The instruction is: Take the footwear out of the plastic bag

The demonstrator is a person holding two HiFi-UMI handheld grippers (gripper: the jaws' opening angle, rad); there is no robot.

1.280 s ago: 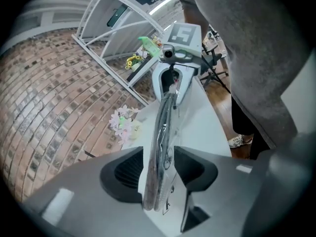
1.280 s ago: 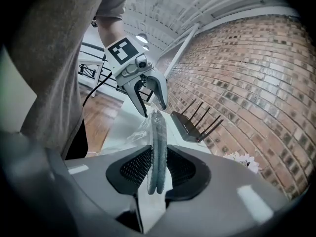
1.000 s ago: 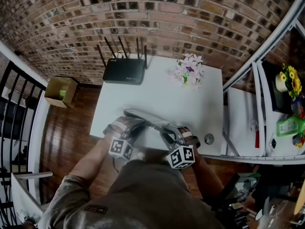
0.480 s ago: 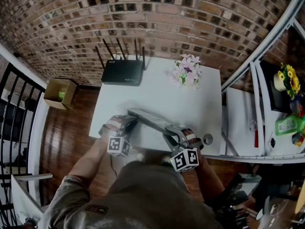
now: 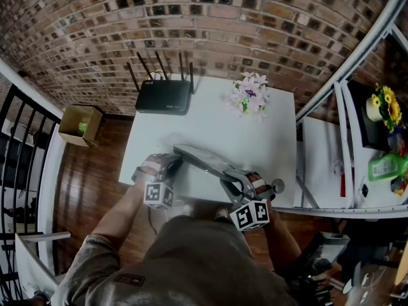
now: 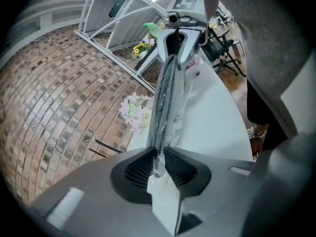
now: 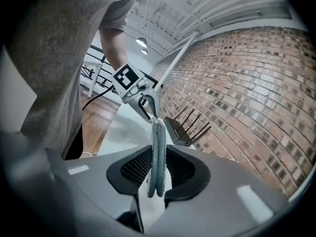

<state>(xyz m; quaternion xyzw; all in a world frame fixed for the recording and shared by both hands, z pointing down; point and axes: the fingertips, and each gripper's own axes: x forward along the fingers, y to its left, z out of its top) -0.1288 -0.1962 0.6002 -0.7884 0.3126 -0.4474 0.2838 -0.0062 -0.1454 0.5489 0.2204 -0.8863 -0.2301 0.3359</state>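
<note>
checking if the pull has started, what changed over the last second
The right gripper, clamped on the footwear, moved rightward and toward the person, drawing it out longer across the table. The left gripper barely shifted; its jaws are closing on the plastic bag edge between them. Router and flowers stayed put.

Left hand-held gripper closing on bag, right one clamping footwear

Quick tally: one white table, one black router with four antennas, one bunch of pink flowers, one cardboard box, one plastic bag, looks like two flat slippers in it, one green bottle, one pot of yellow flowers.
</note>
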